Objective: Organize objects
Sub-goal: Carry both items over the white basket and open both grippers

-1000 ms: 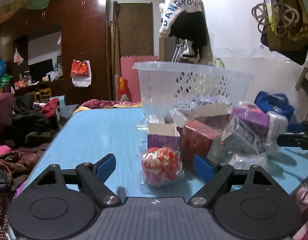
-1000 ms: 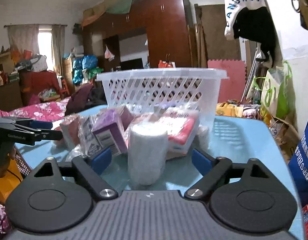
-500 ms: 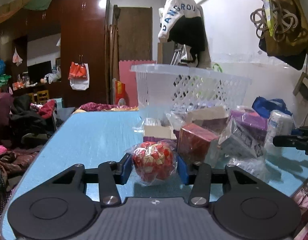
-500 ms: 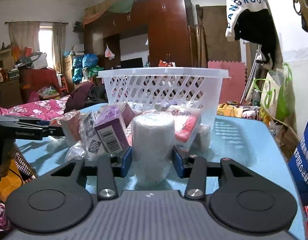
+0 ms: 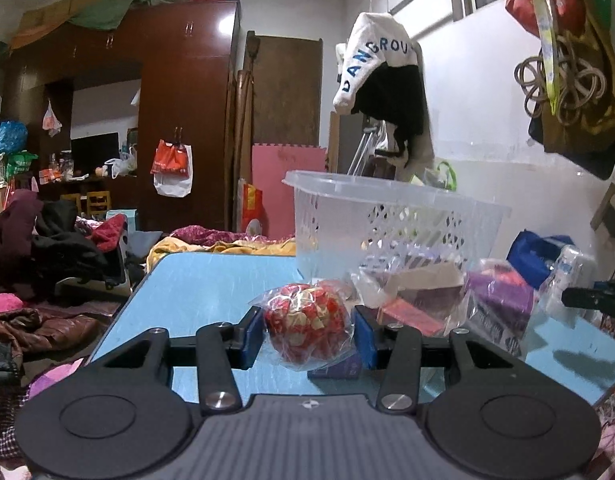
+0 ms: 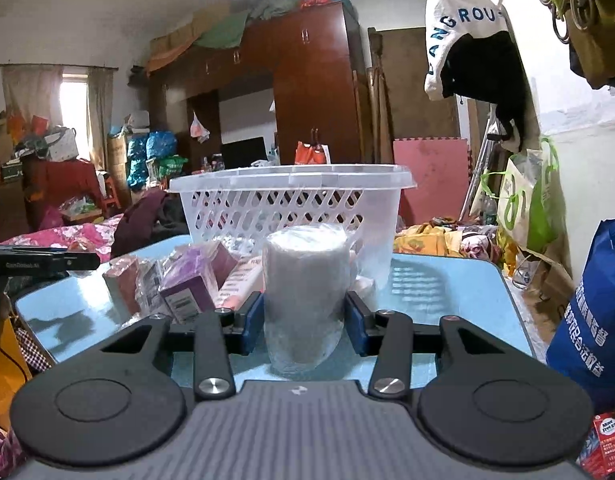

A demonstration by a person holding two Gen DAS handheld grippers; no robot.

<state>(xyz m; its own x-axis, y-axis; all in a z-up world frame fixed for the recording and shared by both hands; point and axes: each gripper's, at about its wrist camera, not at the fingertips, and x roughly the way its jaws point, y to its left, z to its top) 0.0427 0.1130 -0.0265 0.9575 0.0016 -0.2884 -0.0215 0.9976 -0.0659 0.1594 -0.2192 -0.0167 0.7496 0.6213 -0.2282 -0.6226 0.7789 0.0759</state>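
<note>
Your left gripper (image 5: 309, 334) is clamped on one red-and-gold ball in a clear bag (image 5: 307, 326), its blue pads pressing the bag from both sides, just above the blue table (image 5: 203, 292). Your right gripper (image 6: 305, 320) grips one white roll wrapped in clear film (image 6: 305, 292), standing upright between its pads, near that table's front edge. Behind both sits one white plastic basket (image 6: 291, 204) with a lattice wall, on the far part of the table. Between the basket and your grippers lies a loose pile of packets: in the right wrist view you can count two purple boxes (image 6: 187, 284) and one pink-and-white pack (image 6: 239, 280); others are too jumbled to count. One blue bag (image 6: 591, 316) hangs off to your right.
</note>
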